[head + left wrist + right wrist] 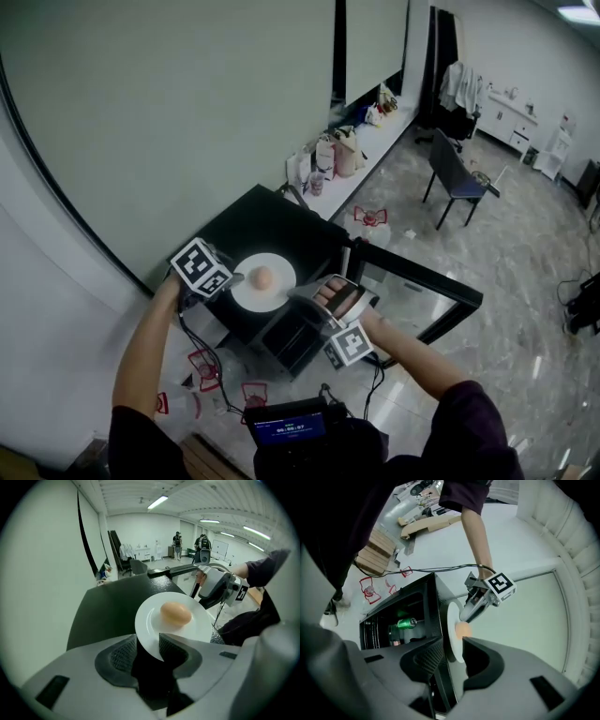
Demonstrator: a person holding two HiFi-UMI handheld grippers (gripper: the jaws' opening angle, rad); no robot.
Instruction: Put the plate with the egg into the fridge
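A large open lab or office hall: polished stone floor (525, 272), ceiling strip lights (157, 502), a lone office chair (457, 176), white cabinets (511, 117) along the far wall.

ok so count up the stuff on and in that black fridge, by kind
round white plate: 1
brown egg: 1
green drink can: 1
total: 3 that can be made out

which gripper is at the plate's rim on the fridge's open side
The right gripper, above the fridge's open front; the left gripper is at the wall-side rim.
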